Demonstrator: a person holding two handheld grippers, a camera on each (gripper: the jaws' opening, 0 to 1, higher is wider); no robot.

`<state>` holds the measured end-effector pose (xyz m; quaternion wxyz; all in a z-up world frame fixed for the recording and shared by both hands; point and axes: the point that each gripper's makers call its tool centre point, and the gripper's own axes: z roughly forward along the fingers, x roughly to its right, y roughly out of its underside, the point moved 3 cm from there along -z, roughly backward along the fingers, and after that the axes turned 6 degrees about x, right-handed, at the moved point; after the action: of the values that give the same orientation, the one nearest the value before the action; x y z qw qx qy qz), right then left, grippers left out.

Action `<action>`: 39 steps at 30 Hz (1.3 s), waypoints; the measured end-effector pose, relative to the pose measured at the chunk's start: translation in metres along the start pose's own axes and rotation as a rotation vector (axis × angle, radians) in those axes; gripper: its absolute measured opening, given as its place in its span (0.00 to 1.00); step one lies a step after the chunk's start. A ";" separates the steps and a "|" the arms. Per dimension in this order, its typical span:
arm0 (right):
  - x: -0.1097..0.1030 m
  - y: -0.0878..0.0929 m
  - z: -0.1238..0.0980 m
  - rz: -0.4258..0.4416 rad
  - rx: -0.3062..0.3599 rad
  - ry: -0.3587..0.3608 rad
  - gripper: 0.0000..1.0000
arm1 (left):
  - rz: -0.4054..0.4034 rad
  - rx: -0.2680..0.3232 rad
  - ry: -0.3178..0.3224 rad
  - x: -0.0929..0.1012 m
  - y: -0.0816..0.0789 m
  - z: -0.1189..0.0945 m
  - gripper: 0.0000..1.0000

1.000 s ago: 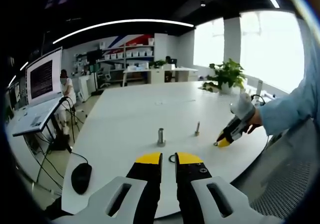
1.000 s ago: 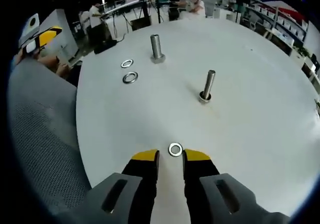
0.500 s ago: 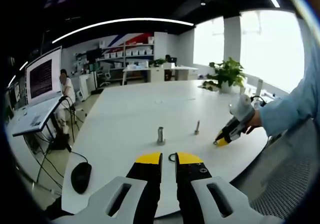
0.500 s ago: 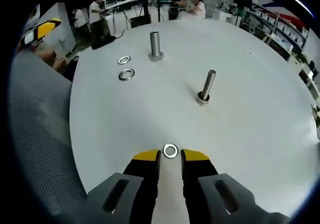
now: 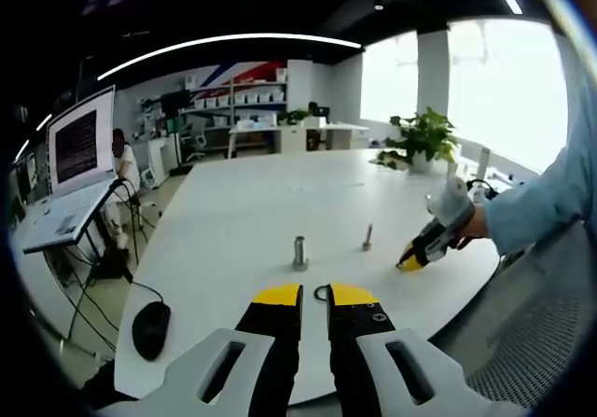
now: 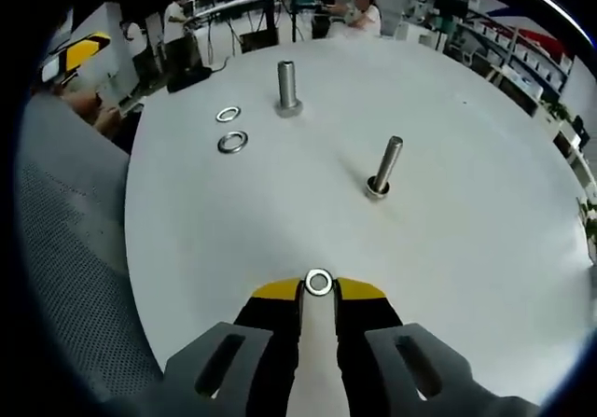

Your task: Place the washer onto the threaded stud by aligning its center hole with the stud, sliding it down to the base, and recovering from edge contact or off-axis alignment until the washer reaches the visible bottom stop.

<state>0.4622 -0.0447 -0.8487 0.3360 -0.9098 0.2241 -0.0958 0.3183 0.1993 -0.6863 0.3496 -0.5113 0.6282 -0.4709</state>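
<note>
Pinching the washer [image 6: 318,283] at lower centre, the right gripper [image 6: 318,291] must next lift it toward the stud [image 6: 382,168]; the left gripper [image 5: 314,295] idles, jaws slightly apart.

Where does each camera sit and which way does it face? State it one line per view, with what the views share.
Left gripper view: rides the left gripper, faces across the white table toward the right gripper and a blue sleeve.
Right gripper view: rides the right gripper, looks down at a washer between its tips.
Shared: thick stud, thin stud.
</note>
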 end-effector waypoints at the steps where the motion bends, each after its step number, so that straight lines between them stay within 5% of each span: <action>1: 0.001 -0.001 -0.001 0.004 0.003 0.002 0.15 | 0.000 0.000 0.000 0.000 0.000 0.000 0.08; 39: 0.041 -0.077 0.001 0.060 0.217 0.110 0.15 | -0.001 -0.006 0.001 0.000 0.001 0.000 0.07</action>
<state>0.5253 -0.0114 -0.7983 0.4224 -0.8543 0.2575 -0.1594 0.3179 0.1992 -0.6870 0.3473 -0.5123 0.6297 -0.4694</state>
